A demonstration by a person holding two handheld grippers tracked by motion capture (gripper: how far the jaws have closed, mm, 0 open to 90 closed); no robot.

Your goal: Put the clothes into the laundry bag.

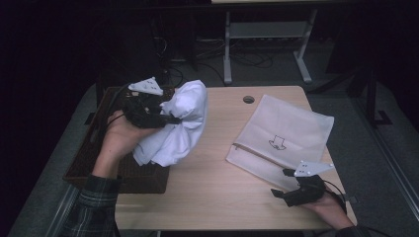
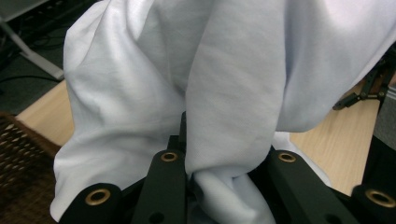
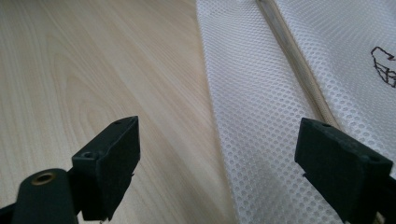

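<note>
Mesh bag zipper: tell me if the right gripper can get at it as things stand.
Probably yes. The right gripper stands open and empty at the near edge of the mesh bag, and the zipper runs uncovered just ahead of its jaws. The white cloth hangs from the left gripper, well clear.

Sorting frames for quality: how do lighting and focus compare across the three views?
High view: dim, room behind nearly black, table evenly lit. Left gripper view: white garment bright at upper right, soft folds. Right gripper view: mesh laundry bag sharp, weave holes distinct, far table grain slightly soft.
</note>
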